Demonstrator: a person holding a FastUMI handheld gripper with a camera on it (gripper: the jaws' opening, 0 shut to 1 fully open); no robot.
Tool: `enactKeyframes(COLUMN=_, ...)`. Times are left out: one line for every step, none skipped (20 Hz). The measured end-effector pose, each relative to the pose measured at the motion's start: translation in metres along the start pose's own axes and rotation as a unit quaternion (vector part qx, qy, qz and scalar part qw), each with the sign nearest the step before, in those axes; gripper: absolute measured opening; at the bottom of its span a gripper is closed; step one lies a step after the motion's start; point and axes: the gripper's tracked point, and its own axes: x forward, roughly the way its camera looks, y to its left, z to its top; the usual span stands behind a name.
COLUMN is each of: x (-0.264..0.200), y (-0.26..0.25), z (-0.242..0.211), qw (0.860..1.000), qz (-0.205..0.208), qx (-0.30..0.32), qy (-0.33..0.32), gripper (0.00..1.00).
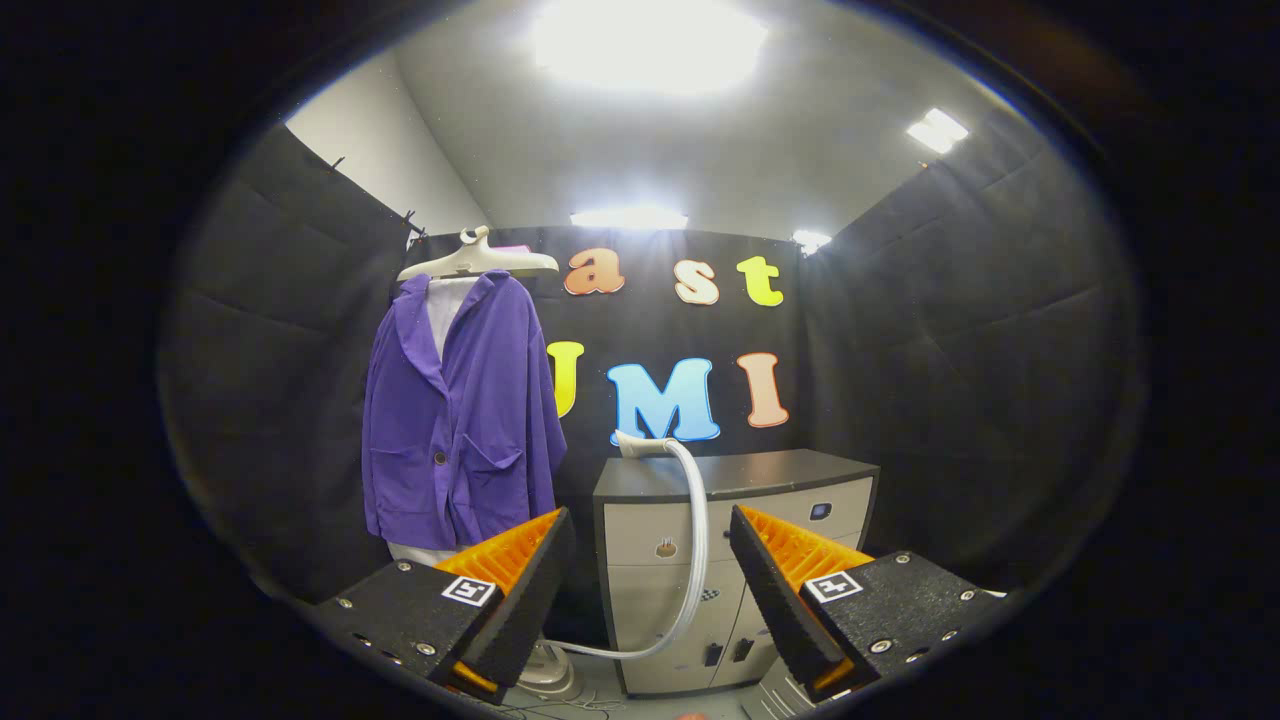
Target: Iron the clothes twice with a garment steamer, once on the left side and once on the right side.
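Your gripper [652, 560] has its fingers spread wide, holding nothing. Beyond them, the white garment steamer head [640, 445] rests on the grey cabinet [735, 560], its white hose [695, 540] curving down. The purple jacket [460, 410] hangs on a white hanger [478, 262] beside the cabinet.

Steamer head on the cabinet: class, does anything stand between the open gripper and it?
Nothing visible does. The steamer head lies on the cabinet top, beyond the open gripper, hose hanging down the cabinet front between the fingers. The purple jacket hangs aside.
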Motion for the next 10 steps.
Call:
enactKeyframes(x=0.008, y=0.003, z=0.008, qw=1.0, qz=0.007, qx=0.003, qy=-0.001, gripper=0.96)
enactKeyframes(x=0.015, y=0.006, z=0.016, qw=1.0, qz=0.016, qx=0.008, qy=-0.001, gripper=0.96)
enactKeyframes(x=0.024, y=0.006, z=0.024, qw=1.0, qz=0.021, qx=0.014, qy=-0.003, gripper=0.96)
enactKeyframes(x=0.034, y=0.004, z=0.032, qw=1.0, qz=0.023, qx=0.021, qy=-0.005, gripper=0.96)
enactKeyframes(x=0.046, y=0.001, z=0.04, qw=0.999, qz=0.024, qx=0.027, qy=-0.009, gripper=0.96)
enactKeyframes(x=0.058, y=-0.001, z=0.048, qw=0.999, qz=0.025, qx=0.032, qy=-0.013, gripper=0.96)
enactKeyframes(x=0.069, y=-0.004, z=0.055, qw=0.999, qz=0.028, qx=0.035, qy=-0.016, gripper=0.96)
enactKeyframes(x=0.083, y=-0.007, z=0.061, qw=0.999, qz=0.031, qx=0.036, qy=-0.018, gripper=0.96)
enactKeyframes(x=0.098, y=-0.01, z=0.065, qw=0.998, qz=0.036, qx=0.038, qy=-0.017, gripper=0.95)
enactKeyframes(x=0.114, y=-0.012, z=0.068, qw=0.998, qz=0.043, qx=0.041, qy=-0.016, gripper=0.96)
